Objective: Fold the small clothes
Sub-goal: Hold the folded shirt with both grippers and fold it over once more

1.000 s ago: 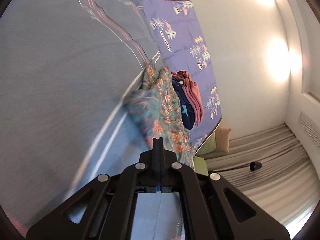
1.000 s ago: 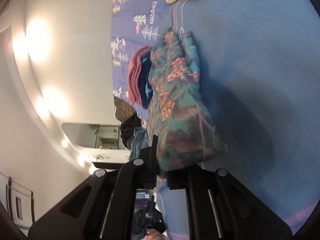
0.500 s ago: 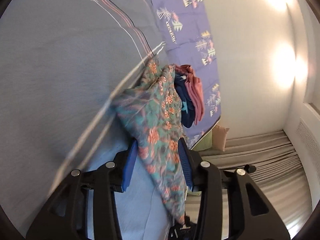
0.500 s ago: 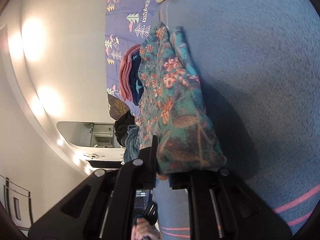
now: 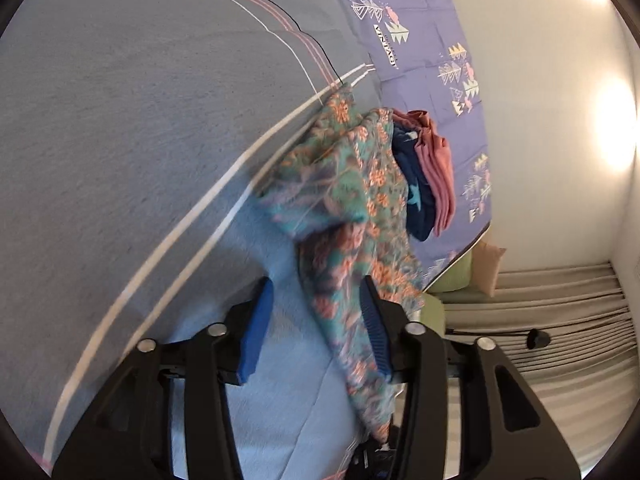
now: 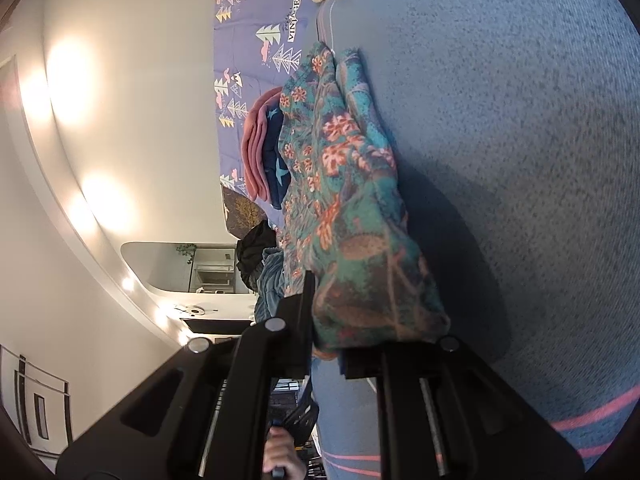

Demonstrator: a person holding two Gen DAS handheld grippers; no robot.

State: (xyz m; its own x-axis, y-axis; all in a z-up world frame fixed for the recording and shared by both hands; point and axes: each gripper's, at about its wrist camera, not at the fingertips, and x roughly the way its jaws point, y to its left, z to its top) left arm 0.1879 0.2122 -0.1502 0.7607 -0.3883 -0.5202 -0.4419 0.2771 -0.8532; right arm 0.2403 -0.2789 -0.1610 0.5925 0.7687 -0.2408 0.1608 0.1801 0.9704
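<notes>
My left gripper (image 5: pixel 316 320) is opening around the teal floral-print garment (image 5: pixel 352 216) on the grey-blue bedspread (image 5: pixel 120 120); my right gripper (image 6: pixel 326 344) alone pinches its corner, so the fold may slump.

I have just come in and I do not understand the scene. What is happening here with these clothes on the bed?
A person is folding small clothes on a bed with a gripper in each hand. The right gripper is shut on one end of a floral garment. The left gripper is opening, with the cloth between its fingers but not pressed. Beside the garment, a navy piece and a pink piece lie already folded on the purple sheet.
</notes>
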